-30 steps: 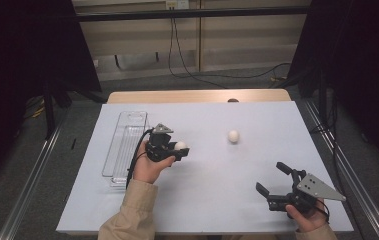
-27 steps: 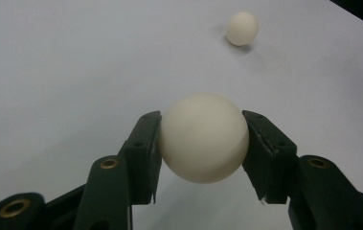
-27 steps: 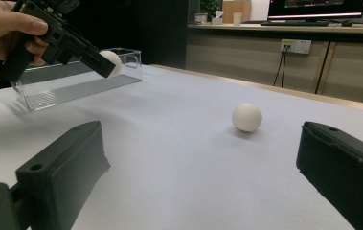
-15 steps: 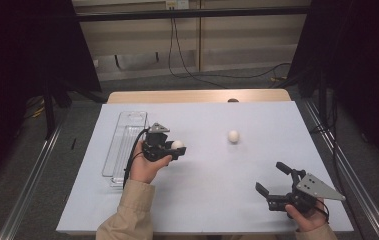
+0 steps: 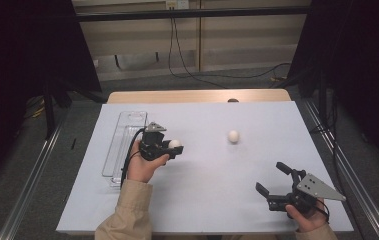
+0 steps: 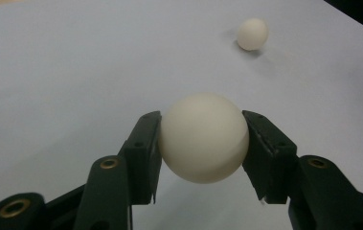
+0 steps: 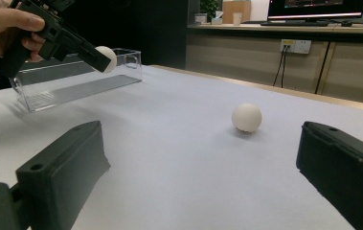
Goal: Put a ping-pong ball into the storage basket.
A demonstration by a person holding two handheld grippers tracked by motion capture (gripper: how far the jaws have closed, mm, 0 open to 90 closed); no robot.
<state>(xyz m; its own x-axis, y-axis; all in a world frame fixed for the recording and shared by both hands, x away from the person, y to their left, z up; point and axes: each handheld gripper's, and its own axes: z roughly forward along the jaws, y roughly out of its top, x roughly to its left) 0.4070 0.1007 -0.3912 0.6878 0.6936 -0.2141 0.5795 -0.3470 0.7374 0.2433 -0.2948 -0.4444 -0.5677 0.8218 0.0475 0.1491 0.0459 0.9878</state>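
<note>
My left gripper (image 5: 173, 146) is shut on a white ball (image 6: 203, 136), held a little above the white table, just right of the clear tray (image 5: 123, 142). The same held ball (image 7: 106, 58) shows in the right gripper view at upper left, in front of the tray (image 7: 78, 76). A second white ball (image 5: 233, 136) lies loose on the table right of centre, also seen far off as a small ball (image 6: 252, 34) and near as a ball (image 7: 246, 117). My right gripper (image 5: 273, 182) rests near the front right edge, open, nothing between its jaws.
The white table sheet (image 5: 212, 175) has a wooden strip (image 5: 197, 96) along its far edge. Metal rails (image 5: 32, 170) run along both sides of the table. Cables hang on the wall behind.
The left gripper with its ball has drifted slightly left, toward the tray. The right gripper and the loose ball have stayed where they were.
</note>
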